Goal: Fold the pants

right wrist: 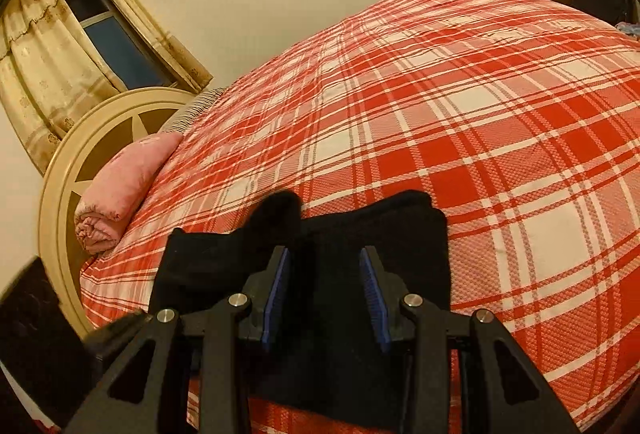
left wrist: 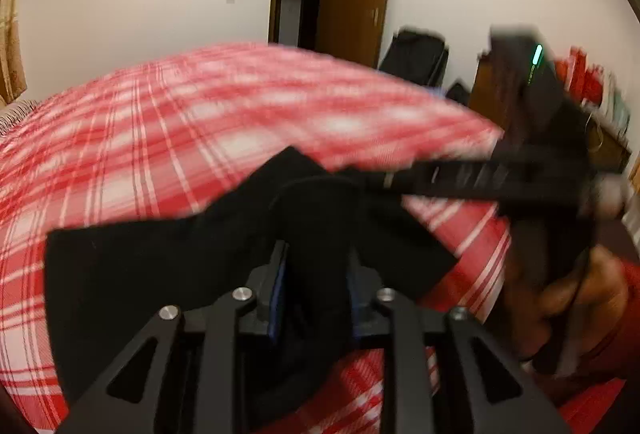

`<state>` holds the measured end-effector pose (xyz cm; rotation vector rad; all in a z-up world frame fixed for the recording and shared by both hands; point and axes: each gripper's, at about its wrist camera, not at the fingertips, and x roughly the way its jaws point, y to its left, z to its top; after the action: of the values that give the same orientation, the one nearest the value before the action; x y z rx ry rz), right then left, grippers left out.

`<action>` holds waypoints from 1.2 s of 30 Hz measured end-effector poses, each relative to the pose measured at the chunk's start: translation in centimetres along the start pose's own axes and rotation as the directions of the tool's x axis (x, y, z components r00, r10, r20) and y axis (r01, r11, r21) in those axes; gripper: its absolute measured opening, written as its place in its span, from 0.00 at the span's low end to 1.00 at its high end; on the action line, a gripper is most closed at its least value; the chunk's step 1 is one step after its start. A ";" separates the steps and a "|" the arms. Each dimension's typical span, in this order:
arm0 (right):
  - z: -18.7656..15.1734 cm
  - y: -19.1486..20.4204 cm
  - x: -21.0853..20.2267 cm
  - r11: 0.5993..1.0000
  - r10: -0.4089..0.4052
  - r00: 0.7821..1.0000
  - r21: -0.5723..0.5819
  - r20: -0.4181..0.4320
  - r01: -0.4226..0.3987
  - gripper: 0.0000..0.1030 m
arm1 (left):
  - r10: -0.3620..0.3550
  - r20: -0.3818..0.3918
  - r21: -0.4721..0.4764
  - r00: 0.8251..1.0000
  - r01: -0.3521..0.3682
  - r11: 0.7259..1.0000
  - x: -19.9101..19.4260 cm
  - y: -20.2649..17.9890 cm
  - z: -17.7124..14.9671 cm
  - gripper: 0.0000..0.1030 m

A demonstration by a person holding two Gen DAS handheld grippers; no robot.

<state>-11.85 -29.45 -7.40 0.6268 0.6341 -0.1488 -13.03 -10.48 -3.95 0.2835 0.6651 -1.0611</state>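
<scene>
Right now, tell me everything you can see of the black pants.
The pants are plain black, soft matte cloth, no pockets or waistband discernible. They lie bunched and partly folded on the red-and-white plaid bedspread, edges rumpled. In the left wrist view a raised fold of them stands pinched between the left gripper's blue-padded fingers. The right gripper is open, its fingers apart over the cloth; whether they touch it cannot be told.

Both wrist views, left perhaps blurred, closely overlook the bed (right wrist: 460, 106).
</scene>
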 end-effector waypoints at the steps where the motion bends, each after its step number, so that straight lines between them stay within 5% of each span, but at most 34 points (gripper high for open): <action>1: 0.0 -0.1 -0.1 1.000 -0.004 1.000 0.001 0.001 0.004 0.38 | -0.006 -0.021 0.002 1.000 0.006 1.000 0.2 0.0 -0.3 0.32; 4: -0.1 -0.5 -0.4 1.000 -0.006 1.000 0.010 0.001 0.006 0.38 | 0.004 -0.023 0.023 1.000 -0.004 1.000 -0.5 0.0 -0.7 0.42; 8: -0.1 -0.9 -1.2 0.999 0.028 1.000 0.032 0.013 -0.028 0.38 | 0.033 0.064 0.032 0.997 -0.035 0.999 -3.5 1.2 -0.5 0.83; 10: 0.0 -1.1 -1.5 0.997 0.062 0.998 0.052 0.019 -0.063 0.38 | 0.044 0.099 0.021 0.994 -0.047 0.999 -4.9 2.1 -0.6 0.92; 13: 0.1 -1.1 -1.6 0.992 0.101 0.995 0.076 0.015 -0.102 0.40 | 0.080 0.127 -0.052 0.989 -0.074 0.996 -6.3 4.8 -0.6 0.92; 17: -0.4 -0.6 -1.5 0.990 0.128 0.992 0.067 -0.008 -0.128 0.51 | 0.220 0.147 -0.209 0.964 -0.187 0.960 -8.3 9.6 -1.2 0.92; 22: -2.2 1.1 0.0 0.995 0.099 0.991 -0.008 -0.088 -0.100 0.51 | 0.329 0.118 -0.441 0.937 -0.248 0.863 -10.6 15.4 -3.4 0.92; 27: -3.0 1.8 1.3 0.996 0.068 0.990 -0.042 -0.121 -0.073 0.51 | 0.431 0.051 -0.514 0.901 -0.346 0.785 -11.5 17.8 -5.1 0.89; 31: -3.8 2.4 2.2 0.996 0.031 0.990 -0.082 -0.137 -0.043 0.51 | 0.435 0.017 -0.541 0.900 -0.357 0.761 -11.2 18.7 -6.1 0.89; 36: -4.3 3.8 2.3 0.983 -0.023 0.992 -0.182 -0.126 -0.001 0.48 | 0.412 0.001 -0.536 0.911 -0.347 0.770 -10.5 18.3 -6.2 0.89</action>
<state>-11.01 -23.74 -9.56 0.4587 0.7657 -0.0602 -2.62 8.92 -3.94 -0.1257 0.7269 -0.4666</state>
